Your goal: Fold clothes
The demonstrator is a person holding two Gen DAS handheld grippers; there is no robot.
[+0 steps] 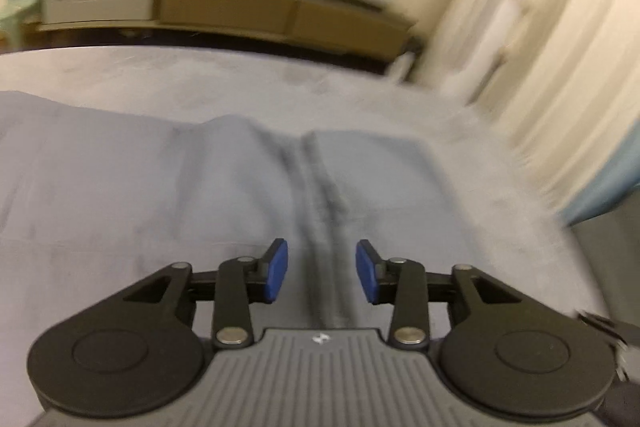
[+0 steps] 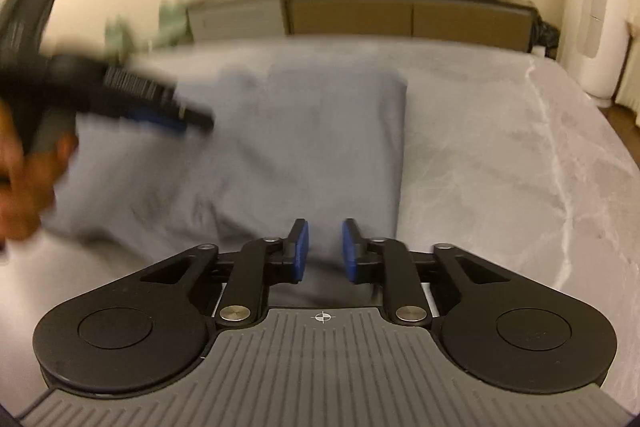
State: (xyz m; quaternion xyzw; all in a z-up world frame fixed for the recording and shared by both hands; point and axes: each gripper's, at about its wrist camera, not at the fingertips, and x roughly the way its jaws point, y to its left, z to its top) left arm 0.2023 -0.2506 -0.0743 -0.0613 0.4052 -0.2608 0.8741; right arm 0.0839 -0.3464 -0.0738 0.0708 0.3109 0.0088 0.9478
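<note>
Grey cloth: we see the folded garment (image 2: pixel 320 147) lying flat on the marbled grey table (image 2: pixel 520 167), its right edge straight and a seam-like crease (image 1: pixel 320 207) running up its middle in the left wrist view.
Left gripper (image 1: pixel 322 273): our blue pads (image 1: pixel 277 271) stand well apart above the crease, gripping nothing.
Right gripper (image 2: pixel 323 251): our pads are apart with a narrower gap, over the garment's near edge; whether they touch the cloth we cannot tell.
Person: a blurred hand (image 2: pixel 24 183) holds the left tool over the garment's left side.
Background: a long sideboard (image 2: pixel 400 15) stands behind the table.
</note>
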